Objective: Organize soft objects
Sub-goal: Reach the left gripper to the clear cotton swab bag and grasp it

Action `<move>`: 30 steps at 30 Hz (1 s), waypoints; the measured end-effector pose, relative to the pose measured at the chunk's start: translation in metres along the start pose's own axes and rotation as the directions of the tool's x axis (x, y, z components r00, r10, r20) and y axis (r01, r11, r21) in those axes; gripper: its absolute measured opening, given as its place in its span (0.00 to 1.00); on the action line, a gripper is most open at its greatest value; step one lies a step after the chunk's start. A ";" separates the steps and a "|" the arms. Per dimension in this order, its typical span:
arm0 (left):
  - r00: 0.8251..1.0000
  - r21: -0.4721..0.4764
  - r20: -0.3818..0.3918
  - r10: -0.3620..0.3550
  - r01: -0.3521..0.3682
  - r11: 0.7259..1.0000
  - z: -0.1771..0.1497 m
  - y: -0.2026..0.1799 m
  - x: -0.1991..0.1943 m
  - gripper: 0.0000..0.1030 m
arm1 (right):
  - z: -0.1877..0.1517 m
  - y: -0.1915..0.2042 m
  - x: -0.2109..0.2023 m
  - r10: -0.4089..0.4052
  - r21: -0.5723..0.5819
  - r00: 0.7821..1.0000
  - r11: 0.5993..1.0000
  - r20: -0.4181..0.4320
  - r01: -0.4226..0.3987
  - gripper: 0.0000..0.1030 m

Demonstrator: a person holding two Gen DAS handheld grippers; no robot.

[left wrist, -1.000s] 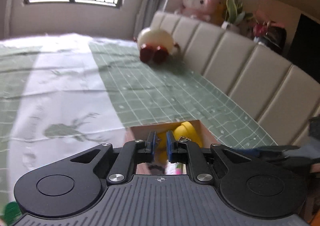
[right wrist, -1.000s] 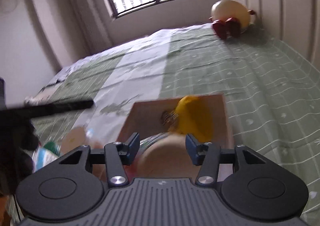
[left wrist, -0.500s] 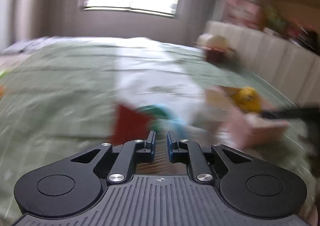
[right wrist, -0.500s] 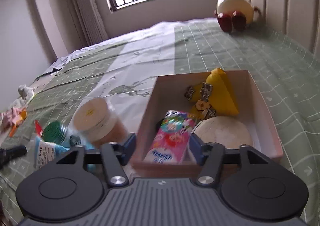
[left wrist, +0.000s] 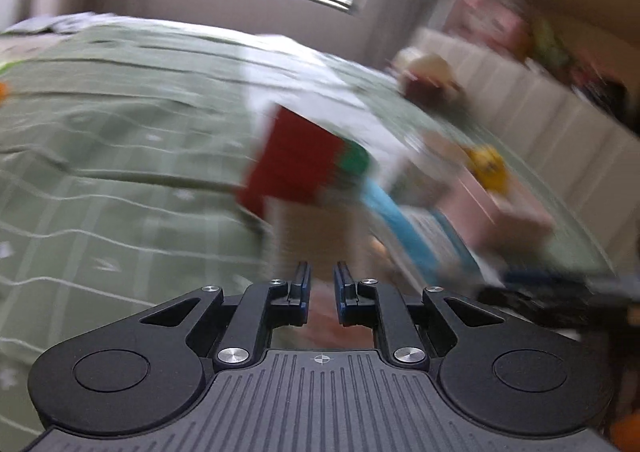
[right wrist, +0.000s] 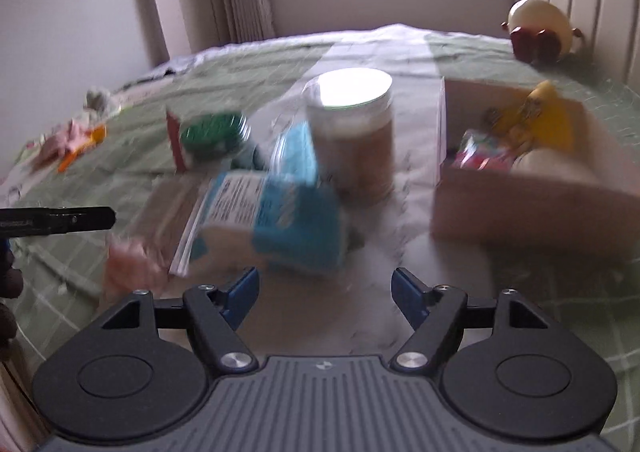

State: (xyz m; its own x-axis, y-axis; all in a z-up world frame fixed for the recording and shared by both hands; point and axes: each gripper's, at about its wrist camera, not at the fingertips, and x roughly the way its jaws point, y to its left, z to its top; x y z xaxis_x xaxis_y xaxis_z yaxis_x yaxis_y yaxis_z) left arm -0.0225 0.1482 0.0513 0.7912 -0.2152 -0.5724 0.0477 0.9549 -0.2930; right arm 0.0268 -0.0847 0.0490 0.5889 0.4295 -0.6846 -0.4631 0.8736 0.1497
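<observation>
A cardboard box point(right wrist: 520, 204) sits on the bed at the right and holds a yellow plush point(right wrist: 548, 124), a pink packet point(right wrist: 480, 156) and a pale round item point(right wrist: 556, 168). Left of it lie a blue-and-white pack point(right wrist: 280, 212), a brown jar with a white lid point(right wrist: 352, 132), a green-lidded tub point(right wrist: 212, 134) and a pink soft item point(right wrist: 132, 264). My right gripper point(right wrist: 324, 292) is open and empty, just short of the blue pack. My left gripper point(left wrist: 320, 288) is shut with a narrow gap and holds nothing; its view is blurred, showing a red pack point(left wrist: 292, 160), the blue pack point(left wrist: 416, 236) and the box point(left wrist: 504, 208).
A green checked bedspread point(right wrist: 560, 292) covers the bed. A cream and red plush point(right wrist: 540, 32) lies by the padded headboard point(right wrist: 592, 20). Small pink and orange items point(right wrist: 72, 136) lie at the far left. My left gripper's tip point(right wrist: 60, 218) shows at the left edge.
Both grippers have drawn back from the box and swung left toward the loose items. The right gripper, earlier above the box, now faces the blue pack. The left view stays blurred from motion.
</observation>
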 end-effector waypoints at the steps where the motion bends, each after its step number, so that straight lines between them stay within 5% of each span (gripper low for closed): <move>1: 1.000 0.041 -0.023 -0.014 0.015 0.999 -0.004 -0.007 0.003 0.14 | -0.003 0.003 0.002 -0.004 -0.003 1.000 1.000 -0.008 0.004 0.72; 8: 0.978 0.134 -0.113 -0.176 0.190 0.973 -0.019 -0.023 0.004 0.17 | -0.014 0.030 -0.008 0.023 -0.110 0.999 0.994 0.028 -0.020 0.72; 13: 0.997 0.023 0.017 -0.075 0.075 0.997 0.005 0.007 -0.013 0.18 | -0.011 0.060 -0.011 0.066 -0.225 0.997 0.973 0.041 -0.055 0.72; 18: 0.992 -0.052 0.114 0.063 -0.057 0.997 0.030 0.024 -0.014 0.18 | -0.017 0.069 0.007 0.019 -0.228 1.000 0.974 0.020 -0.014 0.72; 26: 0.990 -0.151 0.121 0.074 -0.055 0.987 0.053 0.031 0.006 0.18 | -0.031 0.062 0.013 0.013 -0.193 0.999 0.981 0.046 -0.004 0.80; 30: 0.996 -0.163 0.054 0.067 -0.058 0.985 0.046 0.037 0.020 0.18 | -0.032 0.061 0.014 0.018 -0.194 0.999 0.981 0.049 -0.009 0.82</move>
State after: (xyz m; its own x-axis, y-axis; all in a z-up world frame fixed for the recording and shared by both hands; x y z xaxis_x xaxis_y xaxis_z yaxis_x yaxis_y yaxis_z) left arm 0.0233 0.1891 0.0640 0.8242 -0.1394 -0.5488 -0.0977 0.9197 -0.3803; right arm -0.0144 -0.0323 0.0263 0.6119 0.4561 -0.6462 -0.5876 0.8090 0.0146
